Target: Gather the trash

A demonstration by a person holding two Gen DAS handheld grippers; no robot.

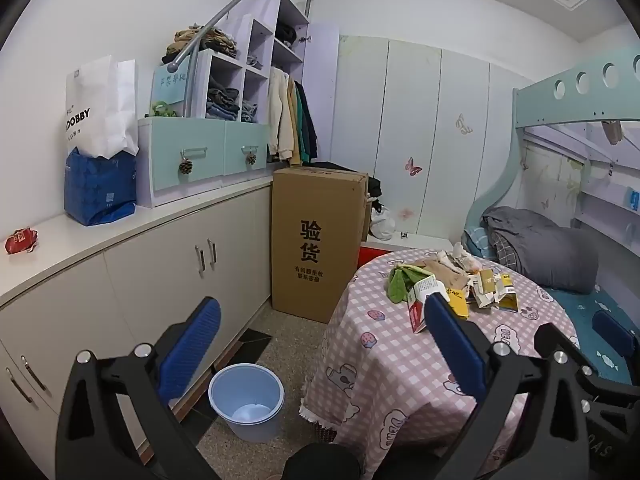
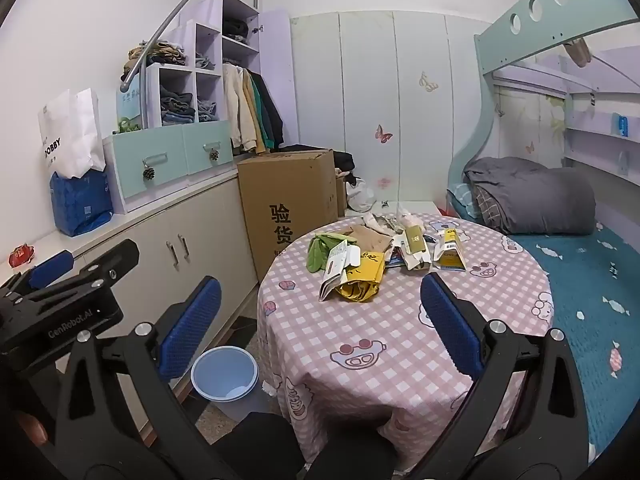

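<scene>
A small bedroom: a round table [image 2: 400, 320] under a pink checked cloth stands in the middle, low cabinets [image 1: 160, 264] run along the left wall, and a bunk bed [image 2: 580, 280] closes the right side. The trash [image 2: 380, 256], crumpled cartons, yellow wrappers, a green scrap and brown paper, lies heaped on the far half of the tabletop, well back from the near edge. A pale blue bin [image 1: 246, 400] stands on the floor to the left of the table, just beside the hanging cloth; it appears nearly empty, with only a pale patch showing at its bottom. A tall cardboard box [image 1: 316, 240] stands farther back, between cabinets and table. The floor strip between table and cabinets is narrow. Left gripper [image 1: 320, 344] and right gripper [image 2: 320, 320] both stand spread wide with nothing between the blue pads, hovering short of the table's near edge.
</scene>
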